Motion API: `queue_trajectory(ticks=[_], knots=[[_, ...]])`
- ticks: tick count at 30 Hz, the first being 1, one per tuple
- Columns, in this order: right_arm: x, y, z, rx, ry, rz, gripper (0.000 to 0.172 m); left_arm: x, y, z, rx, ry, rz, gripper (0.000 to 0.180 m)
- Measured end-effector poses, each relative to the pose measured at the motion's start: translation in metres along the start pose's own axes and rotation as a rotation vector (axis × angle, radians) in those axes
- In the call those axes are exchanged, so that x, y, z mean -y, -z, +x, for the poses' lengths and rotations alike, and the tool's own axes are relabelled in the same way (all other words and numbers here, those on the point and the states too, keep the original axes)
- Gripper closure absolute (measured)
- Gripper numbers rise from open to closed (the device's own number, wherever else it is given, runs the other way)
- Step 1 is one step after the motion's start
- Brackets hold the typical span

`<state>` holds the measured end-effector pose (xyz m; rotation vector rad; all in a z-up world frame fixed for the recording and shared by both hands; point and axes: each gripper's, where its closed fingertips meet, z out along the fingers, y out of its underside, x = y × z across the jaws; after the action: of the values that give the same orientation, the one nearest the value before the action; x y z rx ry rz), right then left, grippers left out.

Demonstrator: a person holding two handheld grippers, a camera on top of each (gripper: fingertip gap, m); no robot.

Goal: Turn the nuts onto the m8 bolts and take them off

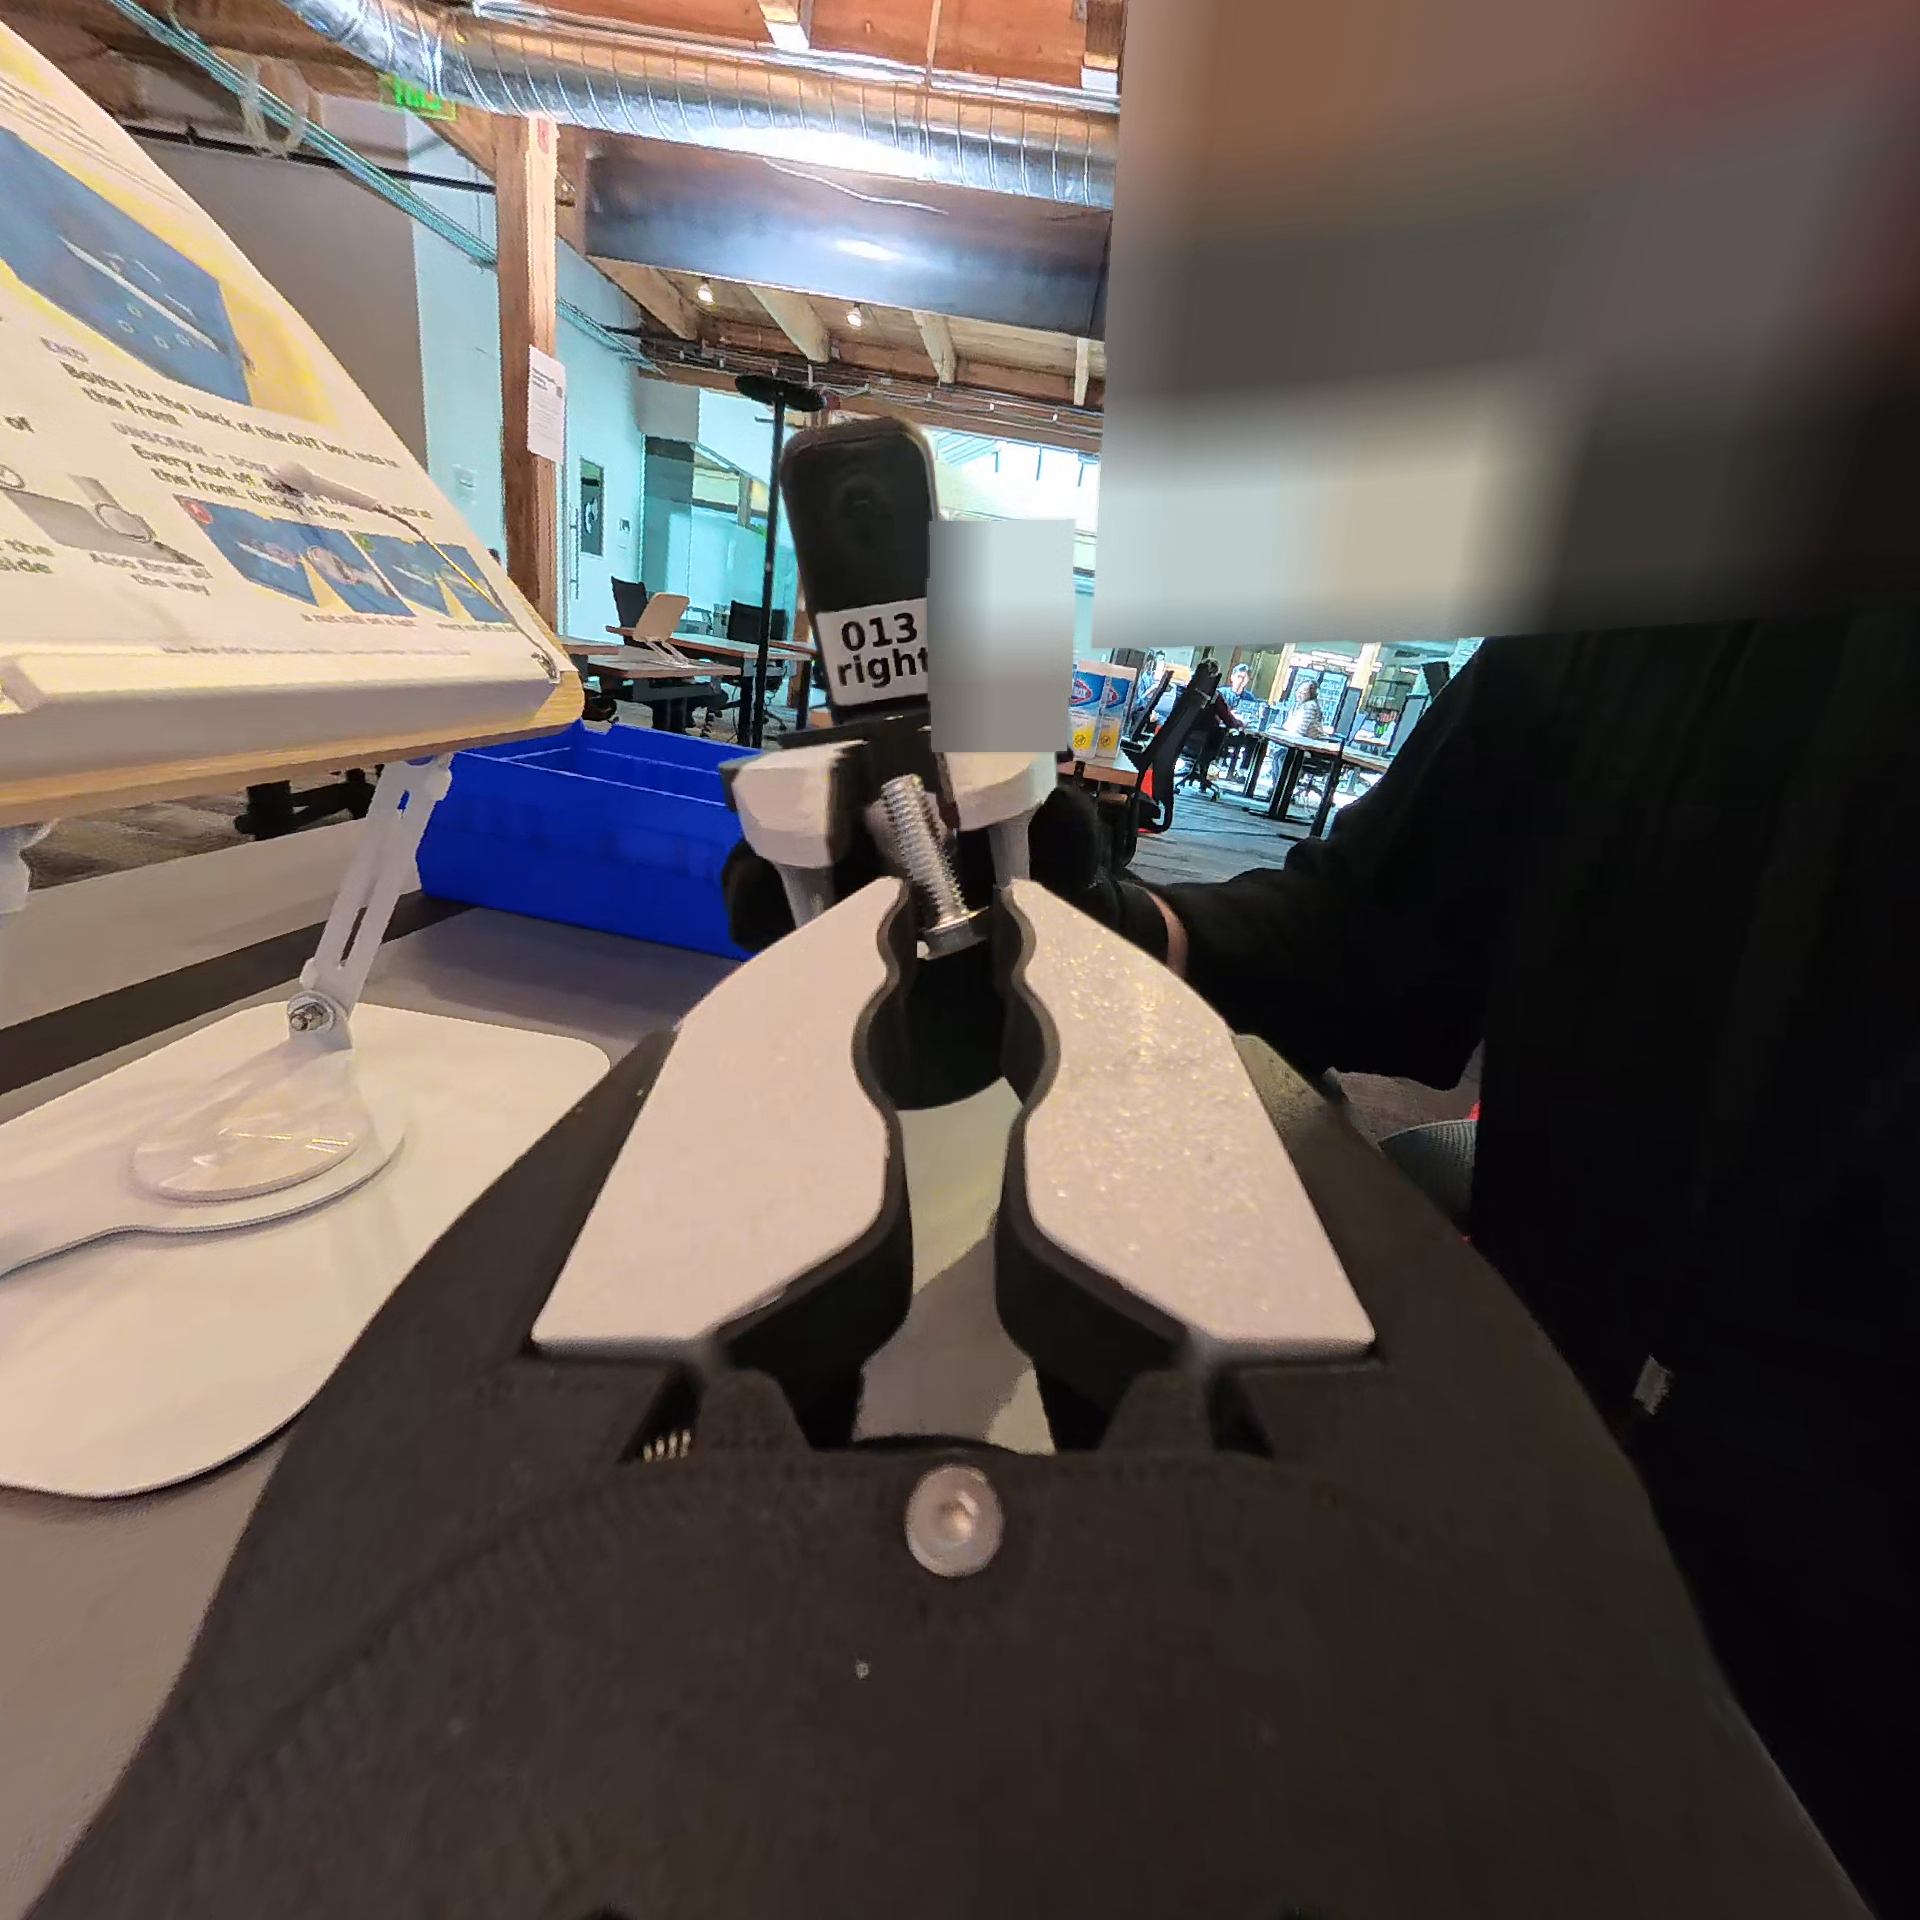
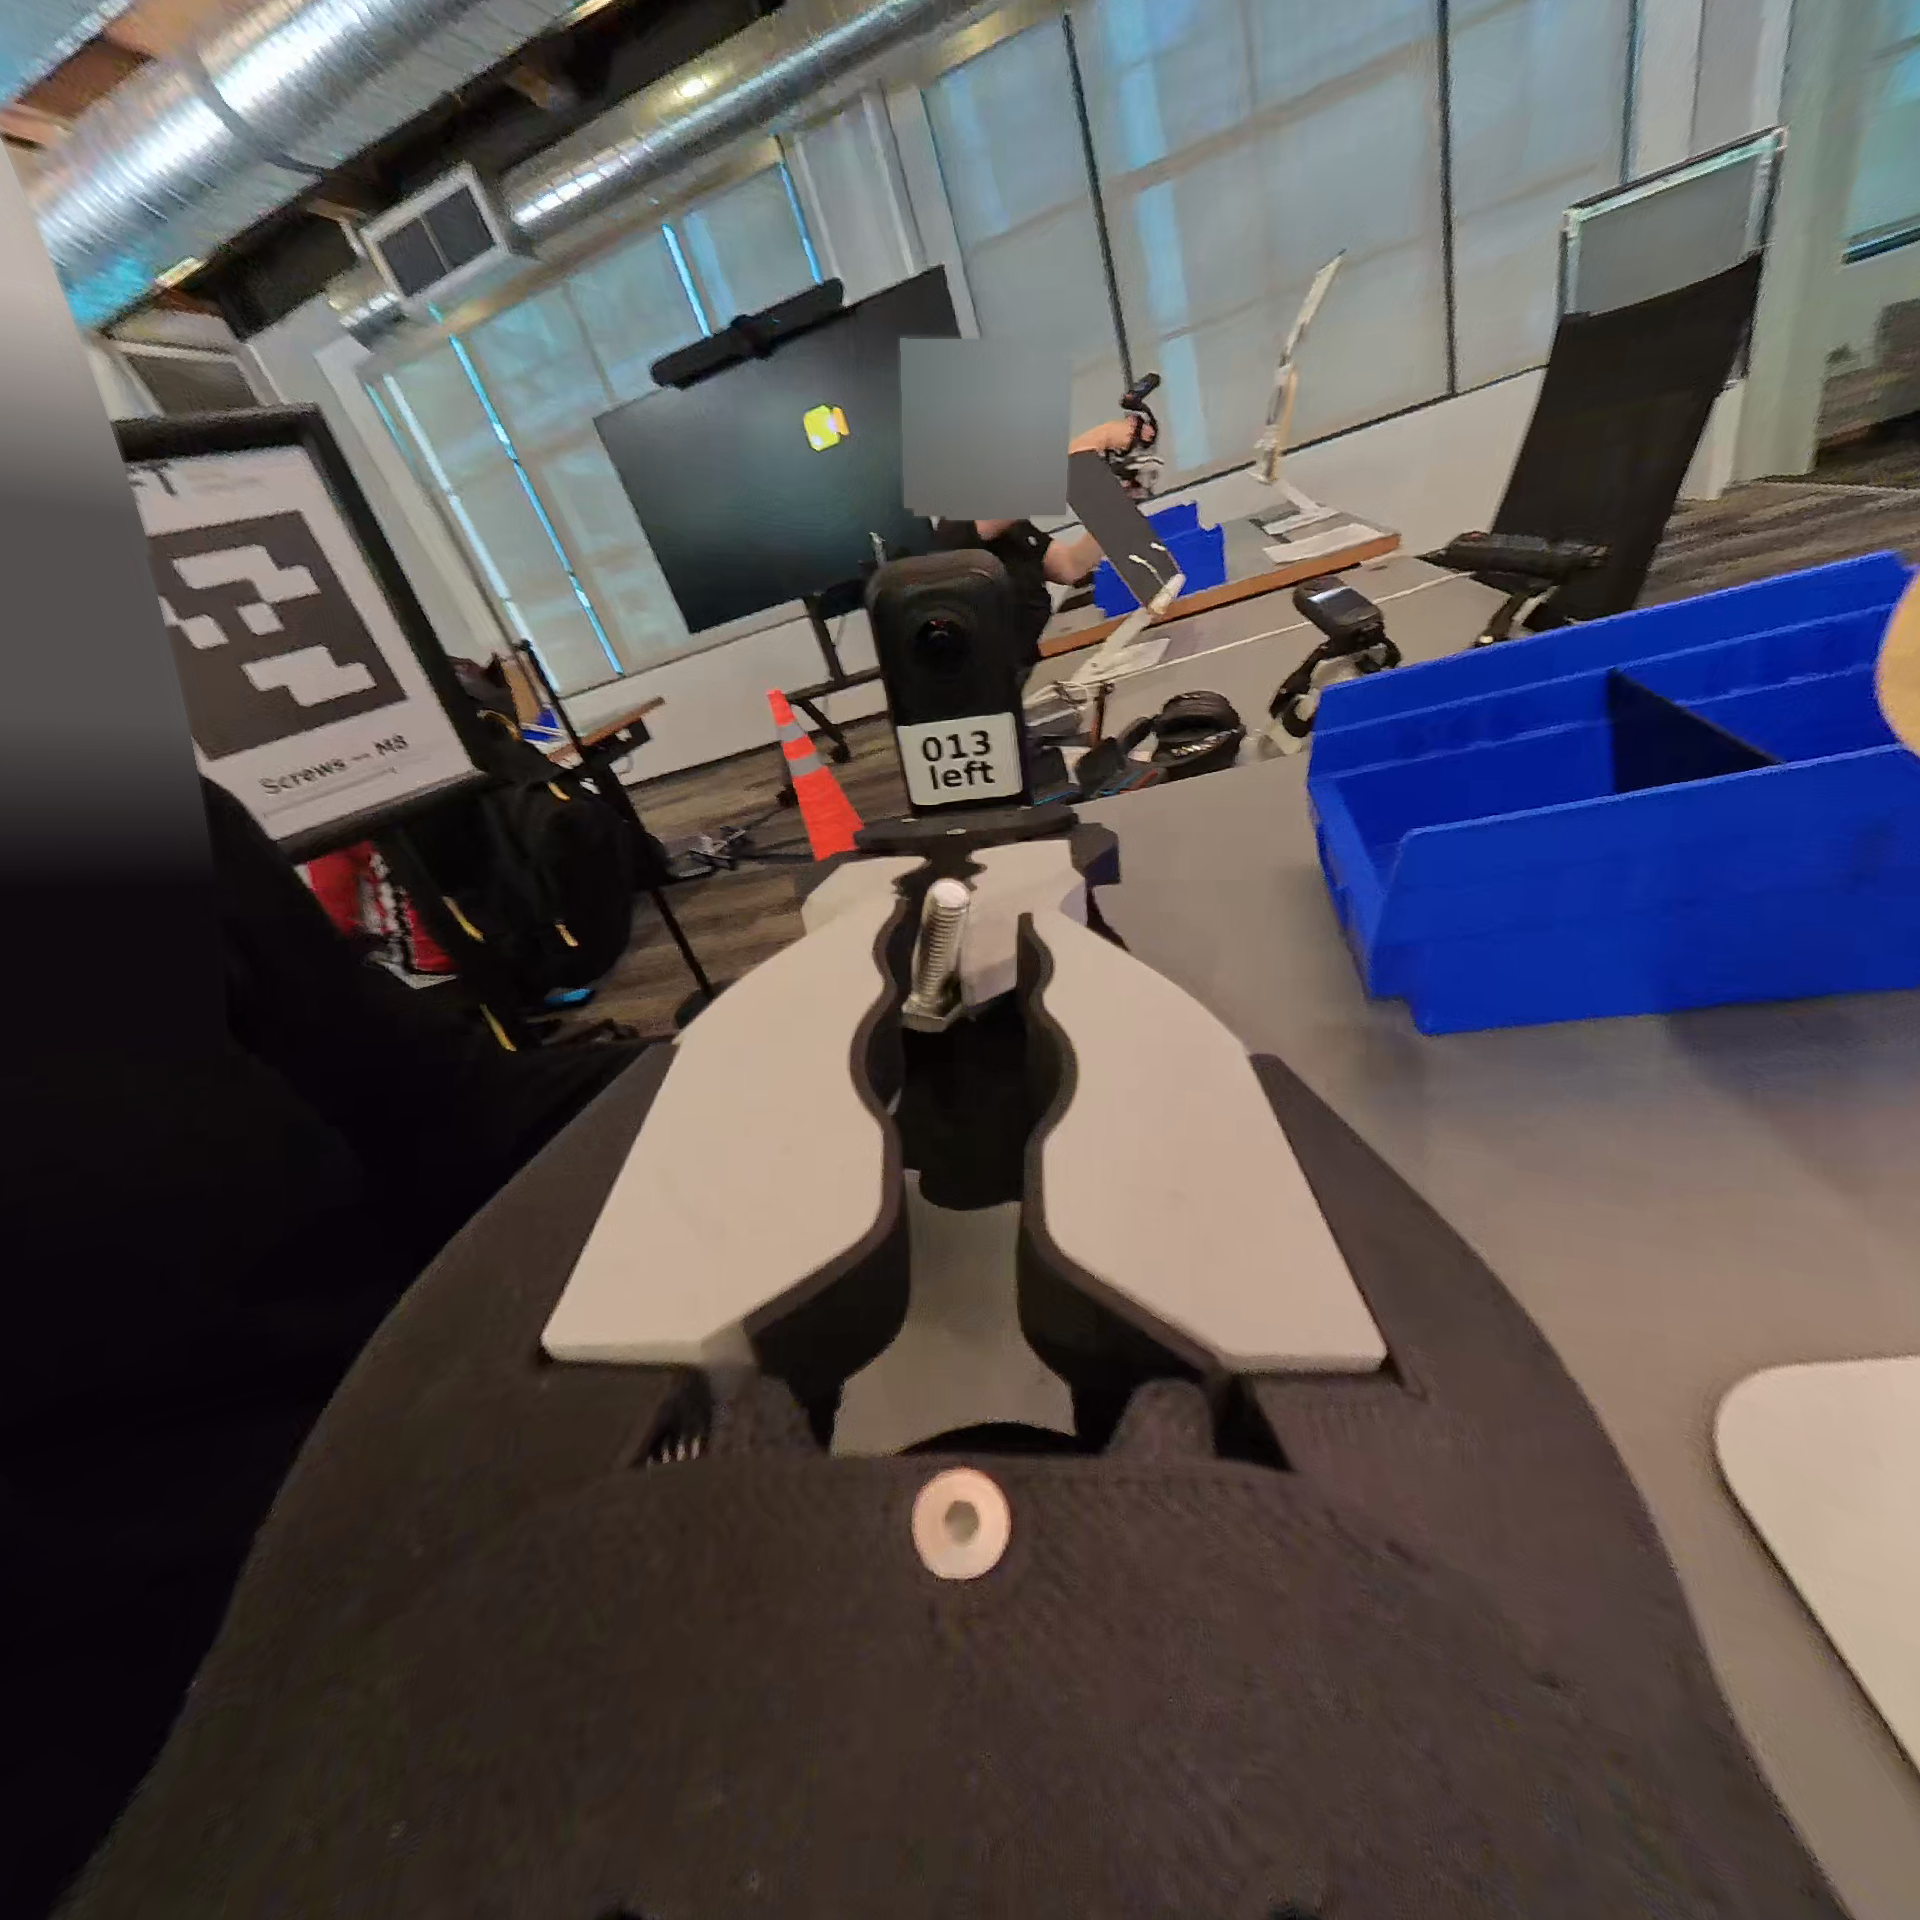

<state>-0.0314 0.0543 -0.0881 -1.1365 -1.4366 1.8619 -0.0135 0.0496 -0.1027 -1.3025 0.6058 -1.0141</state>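
Left wrist view shows the left gripper (image 1: 951,914) with its jaws closed on the hex head of a silver bolt (image 1: 920,862), held above the worktop (image 2: 1351,1143) with the threaded shank rising towards the right gripper (image 2: 961,987). The right jaws stand partly apart around the shank's far end, and I see nothing pressed between them. No nut shows on the threads. The bolt looks like stiff, light steel that no squeeze should harm, though its smooth plating may slip or swivel between pads. The flats of the head are probably the best place to hold it, leaving the threads free. A nut would be small and fiddly, best taken across two opposite flats and kept square to the shank.
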Motion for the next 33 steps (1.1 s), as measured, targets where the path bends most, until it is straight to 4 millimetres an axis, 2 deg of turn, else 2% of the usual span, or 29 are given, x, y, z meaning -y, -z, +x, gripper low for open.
queue_trajectory(ticks=[3, 9, 12, 14, 20, 25, 33], knots=[[0.002, -0.003, -0.003, 0.032, -0.006, 0.022, 0.164, -0.003, -0.002, 0.000, 0.002, -0.004, -0.015, 0.167], [0.000, 0.000, 0.001, -0.004, 0.098, -0.042, 0.165, -0.003, -0.002, -0.009, 0.032, 0.048, -0.025, 0.165], [-0.001, 0.002, 0.000, -0.007, 0.168, -0.089, 0.165, -0.017, -0.005, -0.013, 0.049, 0.100, -0.116, 0.146], [-0.002, 0.002, 0.000, -0.003, 0.186, -0.118, 0.164, -0.023, -0.009, -0.016, 0.068, 0.107, -0.148, 0.140], [-0.011, 0.005, -0.002, 0.047, 0.210, -0.216, 0.165, -0.034, -0.016, -0.007, 0.014, 0.118, -0.216, 0.153], [-0.018, 0.008, -0.004, 0.110, 0.213, -0.286, 0.165, -0.033, -0.019, -0.003, -0.025, 0.142, -0.199, 0.157], [-0.020, 0.009, -0.006, 0.143, 0.203, -0.270, 0.165, -0.034, -0.021, -0.001, -0.041, 0.151, -0.184, 0.165]])
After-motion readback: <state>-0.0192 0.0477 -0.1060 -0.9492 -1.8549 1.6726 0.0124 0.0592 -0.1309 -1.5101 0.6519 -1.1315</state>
